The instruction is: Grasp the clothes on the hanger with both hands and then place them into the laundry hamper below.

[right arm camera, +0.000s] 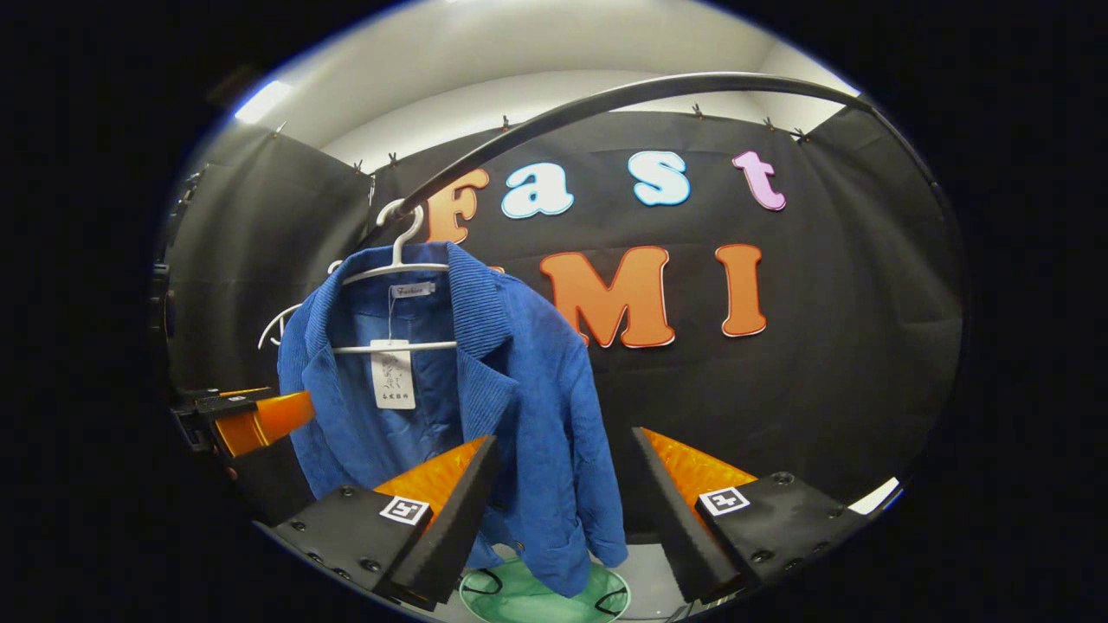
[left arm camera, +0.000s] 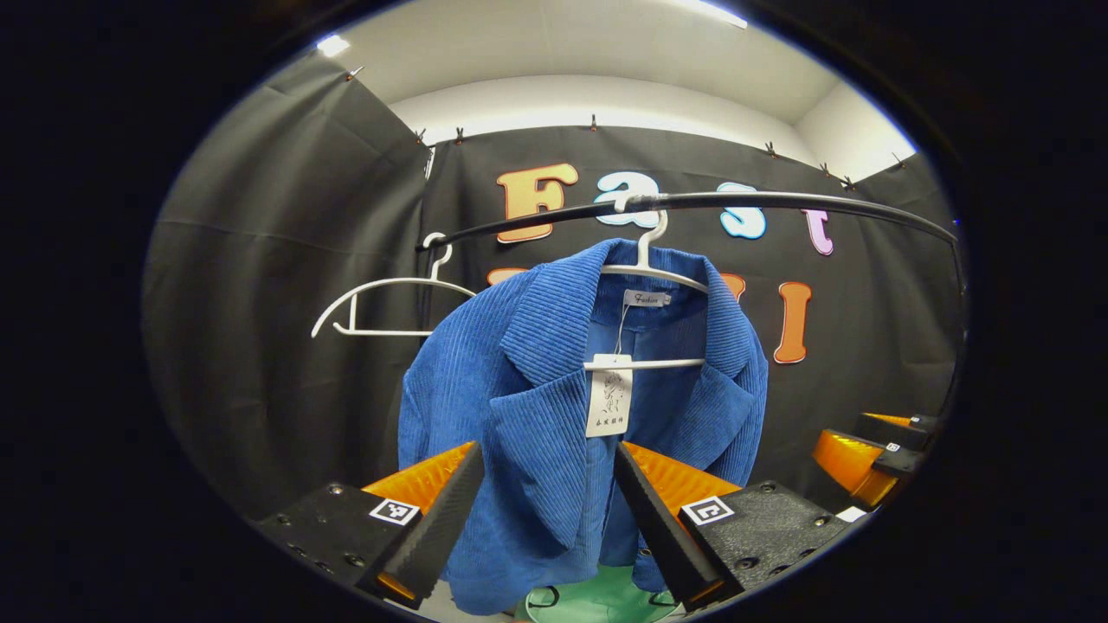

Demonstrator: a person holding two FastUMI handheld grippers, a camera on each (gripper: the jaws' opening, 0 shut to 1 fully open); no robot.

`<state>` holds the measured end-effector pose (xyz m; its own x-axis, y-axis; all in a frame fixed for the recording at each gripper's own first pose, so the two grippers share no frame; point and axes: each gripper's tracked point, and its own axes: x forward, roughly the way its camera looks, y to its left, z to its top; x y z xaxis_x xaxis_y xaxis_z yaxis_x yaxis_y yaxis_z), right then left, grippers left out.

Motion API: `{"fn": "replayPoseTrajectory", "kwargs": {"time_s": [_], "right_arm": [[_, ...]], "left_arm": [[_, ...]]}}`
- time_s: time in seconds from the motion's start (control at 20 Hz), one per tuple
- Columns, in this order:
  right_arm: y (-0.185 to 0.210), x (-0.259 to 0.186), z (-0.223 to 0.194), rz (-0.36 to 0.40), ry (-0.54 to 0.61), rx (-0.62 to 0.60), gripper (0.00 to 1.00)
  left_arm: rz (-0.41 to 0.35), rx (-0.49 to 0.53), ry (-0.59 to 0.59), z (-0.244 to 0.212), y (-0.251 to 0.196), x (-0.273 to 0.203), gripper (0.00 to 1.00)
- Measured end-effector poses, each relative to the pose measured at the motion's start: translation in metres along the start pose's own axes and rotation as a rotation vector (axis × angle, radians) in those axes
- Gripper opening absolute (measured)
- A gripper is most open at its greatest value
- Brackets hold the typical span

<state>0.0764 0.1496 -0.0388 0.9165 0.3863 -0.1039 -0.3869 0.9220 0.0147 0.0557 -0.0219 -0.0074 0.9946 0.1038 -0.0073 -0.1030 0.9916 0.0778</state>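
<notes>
The booth is closed in by black cloth walls under a white ceiling with strip lights. A black rail [left arm camera: 779, 201] is seen curving across at 12 o'clock in the left gripper view. From it a blue corduroy jacket [left arm camera: 554, 415] is hung on a white hanger [left arm camera: 649, 268], with a paper tag [left arm camera: 608, 394] at the collar; a second, bare hanger [left arm camera: 381, 303] is hung at 10 o'clock. A green hamper [right arm camera: 537, 597] is seen below the jacket at 6 o'clock, its rim cut off and mostly hidden by the hem. The left gripper [left arm camera: 550, 510] is held with jaws apart, the jacket front seen between them; contact can't be told. The right gripper [right arm camera: 563, 510] is held with jaws apart near the sleeve, and is also seen at 4 o'clock in the left gripper view.
</notes>
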Motion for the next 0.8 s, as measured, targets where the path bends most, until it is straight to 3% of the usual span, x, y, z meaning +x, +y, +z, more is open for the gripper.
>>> {"fn": "replayPoseTrajectory", "kwargs": {"time_s": [0.4, 0.5, 0.6, 0.65, 0.7, 0.8], "right_arm": [[0.025, 0.051, 0.000, 0.072, 0.006, 0.018, 0.89], [0.028, 0.063, -0.001, 0.081, 0.011, 0.019, 0.98], [0.034, 0.069, -0.002, 0.093, 0.013, 0.029, 0.93], [0.039, 0.073, -0.001, 0.106, 0.011, 0.032, 0.98], [0.044, 0.075, -0.003, 0.117, 0.011, 0.029, 0.89], [0.050, 0.081, -0.005, 0.132, 0.013, 0.022, 0.89]], "left_arm": [[0.036, -0.004, 0.013, -0.006, 0.010, 0.032, 0.93], [0.042, -0.002, 0.016, -0.007, 0.010, 0.039, 0.92], [0.050, 0.004, 0.018, -0.009, 0.011, 0.045, 0.92], [0.055, 0.005, 0.018, -0.010, 0.012, 0.048, 0.92], [0.059, 0.004, 0.015, -0.009, 0.012, 0.051, 0.92], [0.061, -0.006, 0.011, -0.011, 0.011, 0.055, 0.93]]}}
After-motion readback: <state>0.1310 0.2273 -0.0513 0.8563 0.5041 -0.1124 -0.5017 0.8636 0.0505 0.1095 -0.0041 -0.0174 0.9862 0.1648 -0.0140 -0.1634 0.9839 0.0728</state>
